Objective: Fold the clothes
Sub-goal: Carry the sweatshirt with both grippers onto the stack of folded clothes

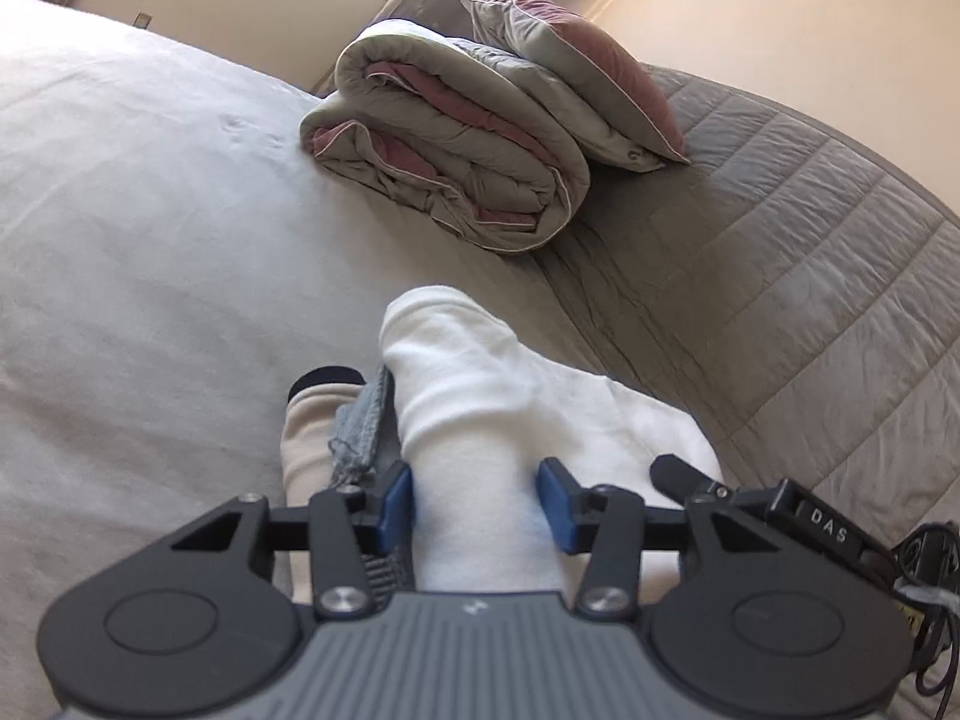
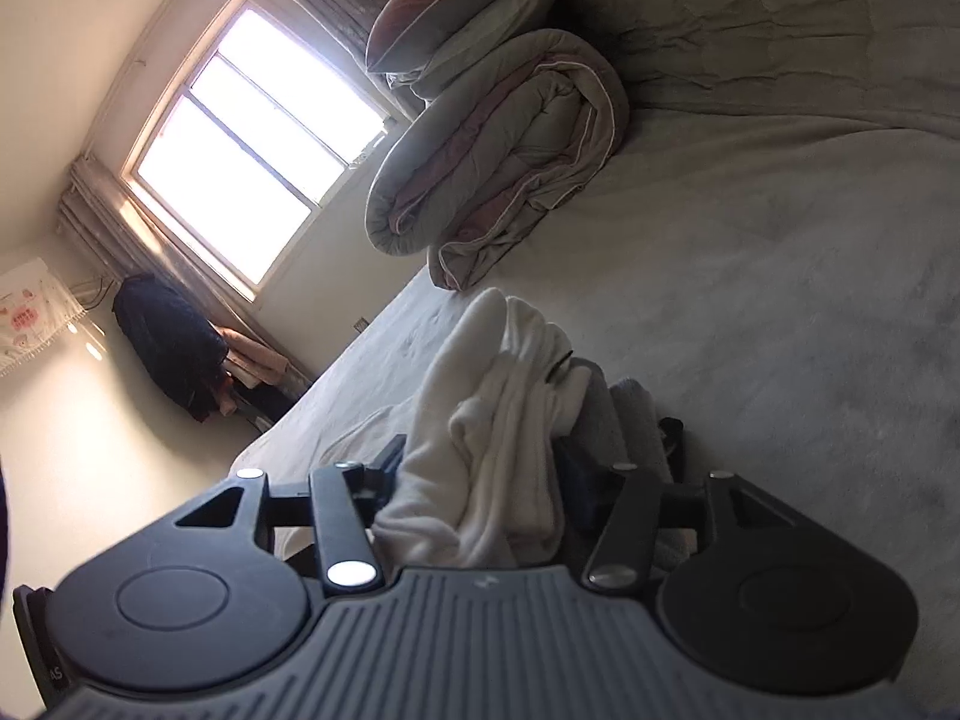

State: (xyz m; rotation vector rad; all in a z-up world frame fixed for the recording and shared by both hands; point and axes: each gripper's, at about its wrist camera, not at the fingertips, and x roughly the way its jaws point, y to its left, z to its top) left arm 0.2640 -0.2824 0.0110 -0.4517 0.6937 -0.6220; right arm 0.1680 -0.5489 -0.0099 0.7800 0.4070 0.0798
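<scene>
A folded white garment [image 1: 474,396] lies on the pale bed sheet [image 1: 150,240]. My left gripper [image 1: 477,498] straddles its near end: the blue pads [image 1: 396,504] stand apart on either side, with the cloth between them and spreading under the right one. In the right wrist view the same white garment [image 2: 498,420] bunches between the fingers of my right gripper [image 2: 480,468], whose jaws also stand apart. A black finger of the right gripper [image 1: 678,474] shows beside the cloth in the left wrist view. A beige garment with a dark cuff [image 1: 306,438] and a grey-blue denim piece [image 1: 360,426] lie just left of the white one.
A rolled grey and pink duvet [image 1: 456,162] with a pillow [image 1: 570,72] on it sits further up the bed. A quilted grey cover [image 1: 810,270] spreads to the right. A bright window [image 2: 258,168] and hanging dark clothes [image 2: 168,336] are beyond the bed's edge.
</scene>
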